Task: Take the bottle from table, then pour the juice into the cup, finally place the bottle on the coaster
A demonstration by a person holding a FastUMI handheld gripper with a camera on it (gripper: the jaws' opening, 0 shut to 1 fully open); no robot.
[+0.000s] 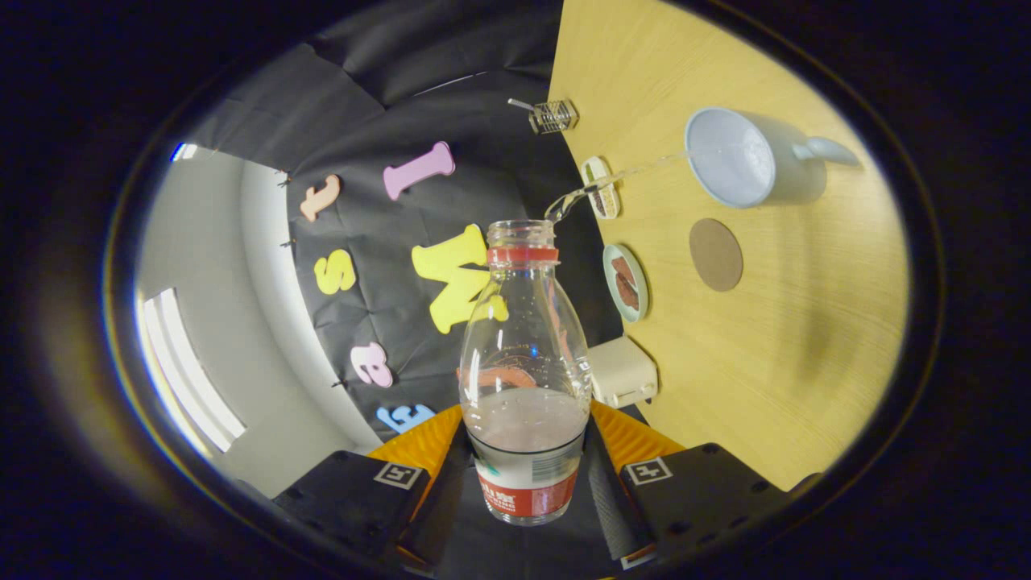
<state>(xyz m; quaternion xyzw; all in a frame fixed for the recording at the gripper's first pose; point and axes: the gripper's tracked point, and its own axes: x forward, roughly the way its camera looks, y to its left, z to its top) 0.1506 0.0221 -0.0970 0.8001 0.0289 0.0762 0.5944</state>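
Note:
A clear plastic bottle (523, 379) with a red neck ring and a red-and-white label sits between my two fingers, and my gripper (523, 463) is shut on its lower body. The bottle is uncapped and tipped over the wooden table (805, 354). A thin clear stream (620, 176) leaves its mouth and runs to the rim of the pale blue cup (745, 157), which has a handle on its far side. Some liquid is left in the bottle's lower part. A round brown coaster (715, 254) lies on the table beside the cup, nearer to the bottle.
Along the table's edge by the booth wall lie a small plate with brown food (625, 283), an oval dish (601, 187), a cream-coloured box (620, 370) and a small wire basket (554, 116). Open table surface stretches beyond the coaster.

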